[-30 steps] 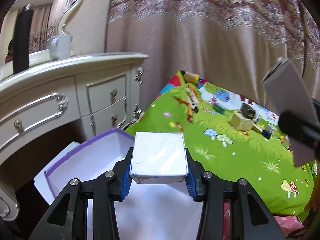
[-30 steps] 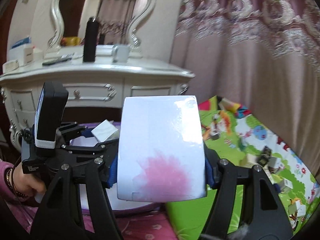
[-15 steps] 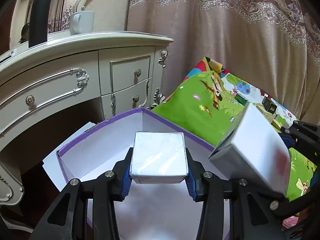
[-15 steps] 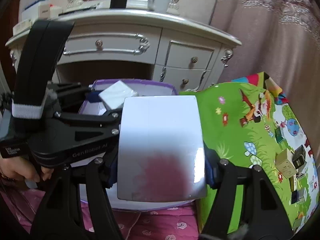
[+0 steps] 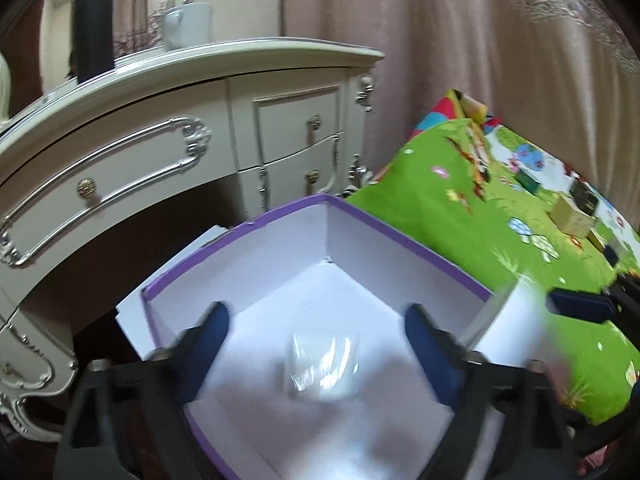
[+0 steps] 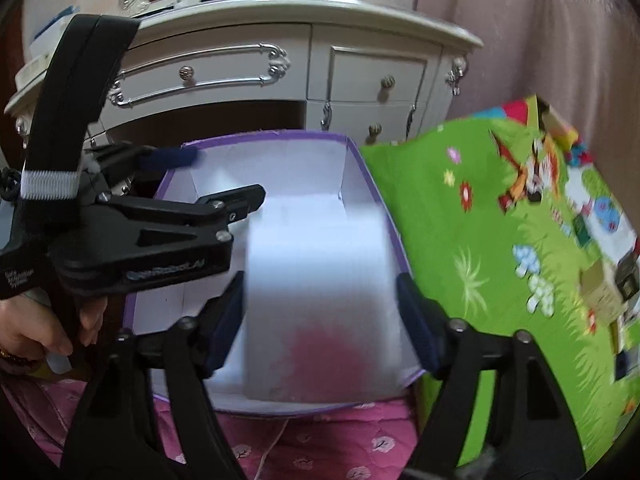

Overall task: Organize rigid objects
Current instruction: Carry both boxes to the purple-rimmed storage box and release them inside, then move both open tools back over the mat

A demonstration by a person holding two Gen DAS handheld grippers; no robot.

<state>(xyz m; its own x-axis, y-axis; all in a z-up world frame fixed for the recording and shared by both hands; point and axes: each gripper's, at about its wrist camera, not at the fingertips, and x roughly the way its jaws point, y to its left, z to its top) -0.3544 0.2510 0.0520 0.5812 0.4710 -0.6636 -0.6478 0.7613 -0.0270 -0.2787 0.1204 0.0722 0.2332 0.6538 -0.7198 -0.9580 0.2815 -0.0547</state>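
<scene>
My left gripper hangs over the open purple-rimmed box, its jaws opening wide. Below them a small white box, blurred and free of the pads, drops toward the box floor. My right gripper is over the same purple-rimmed box with its jaws opening. A taller white box with a pink blotch is between them, blurred, with slim gaps at both pads. That taller box shows at the right in the left wrist view. A hand holds the left gripper.
A cream dresser with silver handles stands just behind the box, a mug on top. A green play mat lies to the right with several small boxes. Pink quilt lies in front. A curtain hangs behind.
My left jaws have sprung apart and let go of the small white box, which falls into the purple-rimmed box. My right gripper came down over it and its jaws widened around the taller box.
</scene>
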